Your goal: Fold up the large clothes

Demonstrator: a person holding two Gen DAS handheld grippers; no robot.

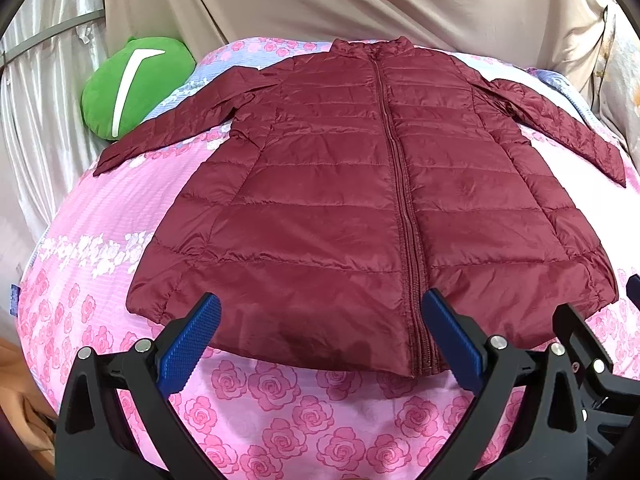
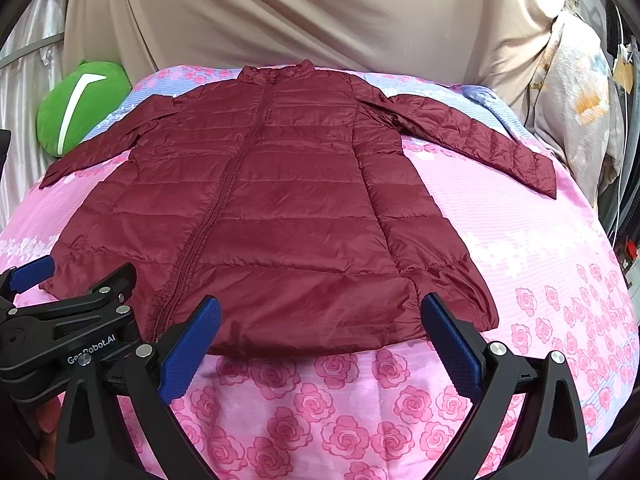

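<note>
A dark red quilted jacket [image 1: 340, 200] lies flat and zipped on the pink rose-print bedspread [image 1: 280, 412], collar far, hem near, both sleeves spread out to the sides. It also shows in the right wrist view [image 2: 272, 216]. My left gripper [image 1: 320, 320] is open and empty, its blue pads just above the hem left of the zipper. My right gripper [image 2: 320, 320] is open and empty above the hem's right part. The left gripper shows in the right wrist view [image 2: 60, 320] at lower left; the right gripper shows in the left wrist view [image 1: 592, 344] at lower right.
A green plush cushion [image 1: 136, 84] sits at the bed's far left, near the left sleeve. A beige draped sheet [image 1: 340, 0] hangs behind the bed. Pale curtains [image 1: 36, 100] hang on the left, and a floral cloth [image 2: 576, 100] on the right.
</note>
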